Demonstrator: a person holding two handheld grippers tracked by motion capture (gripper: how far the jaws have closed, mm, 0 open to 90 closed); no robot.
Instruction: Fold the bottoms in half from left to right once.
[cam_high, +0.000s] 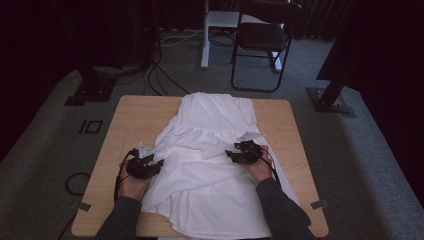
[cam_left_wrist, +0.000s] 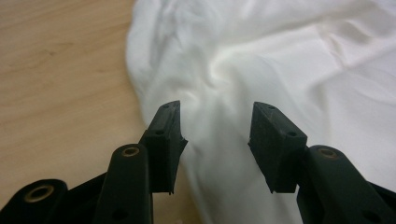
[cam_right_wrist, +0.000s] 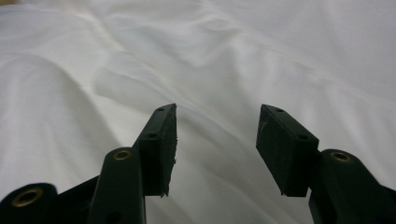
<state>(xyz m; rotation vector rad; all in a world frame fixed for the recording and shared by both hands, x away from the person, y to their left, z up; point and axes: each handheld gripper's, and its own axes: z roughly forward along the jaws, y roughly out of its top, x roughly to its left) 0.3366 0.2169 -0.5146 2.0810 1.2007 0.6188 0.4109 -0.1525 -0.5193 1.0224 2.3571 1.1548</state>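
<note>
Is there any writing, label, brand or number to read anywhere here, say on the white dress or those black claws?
None: no readable text on the white dress, the wooden table, the left gripper or the right gripper.

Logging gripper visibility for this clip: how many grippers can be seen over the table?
2. The left gripper is at the white dress's left edge; the right gripper is over its right half.
</note>
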